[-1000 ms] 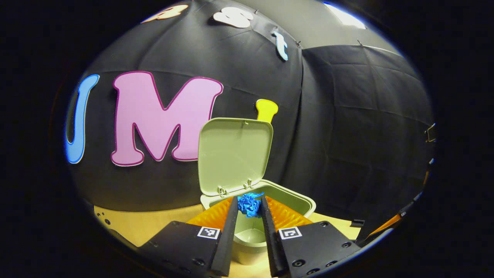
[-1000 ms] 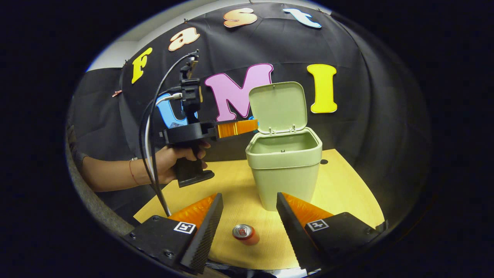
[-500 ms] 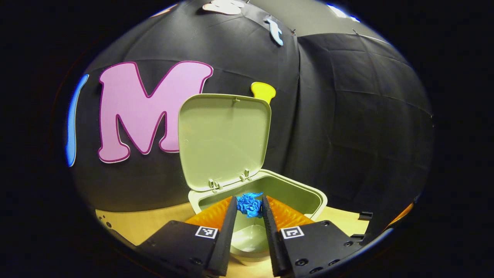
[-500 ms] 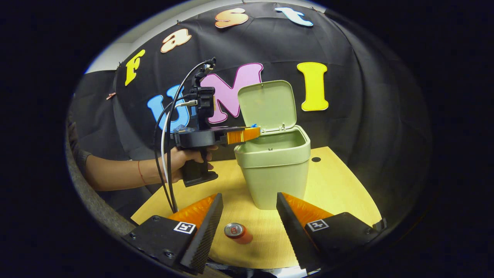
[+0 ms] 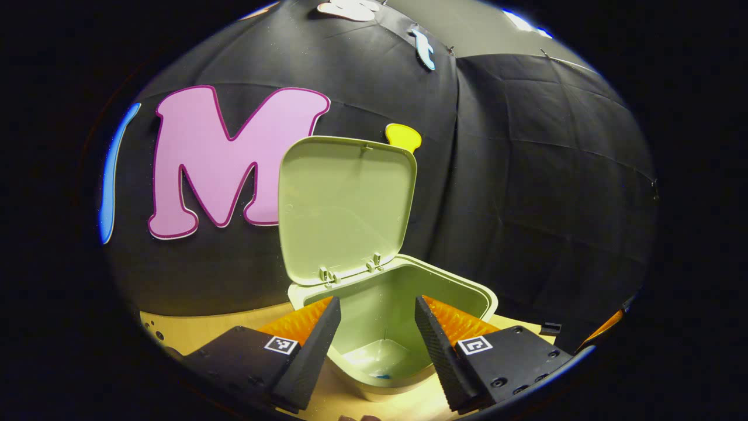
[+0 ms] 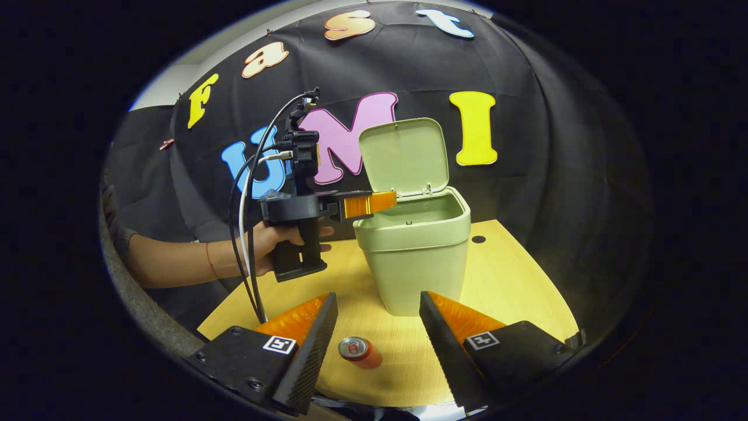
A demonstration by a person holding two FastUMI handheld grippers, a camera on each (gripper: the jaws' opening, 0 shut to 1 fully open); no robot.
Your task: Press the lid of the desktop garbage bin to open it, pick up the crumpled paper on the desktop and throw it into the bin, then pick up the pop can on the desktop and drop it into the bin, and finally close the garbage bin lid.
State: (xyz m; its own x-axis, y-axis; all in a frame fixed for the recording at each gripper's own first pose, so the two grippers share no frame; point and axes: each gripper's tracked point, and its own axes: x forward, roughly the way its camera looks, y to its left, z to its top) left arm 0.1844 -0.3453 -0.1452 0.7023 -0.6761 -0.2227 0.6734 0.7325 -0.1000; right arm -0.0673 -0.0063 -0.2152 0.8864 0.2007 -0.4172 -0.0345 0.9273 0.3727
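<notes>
Left gripper: fingers spread wide, holding nothing. In the left gripper view it hovers over the near rim of the open bin, with the bin's mouth showing between its fingers. In the right gripper view the same gripper is held level, with its tips at the bin's upper left rim, just under the lid hinge.

Hand: grips the handle of the left gripper; a bare forearm reaches in from the left edge of the right gripper view.

Cables: loop down from the back of the left gripper toward the desk edge.

Right gripper: fingers spread wide, holding nothing. It is low over the near part of the desk and well apart from the bin.

Garbage bin: pale green, standing upright on the desk.

Lid: open, standing nearly upright on its hinges at the back rim.

Crumpled paper: a small blue patch on the floor of the bin, partly hidden by the near wall.

Pop can: lying on its side on the desk, top end toward the camera, in front of the bin and between the right gripper's fingers, touching neither.
</notes>
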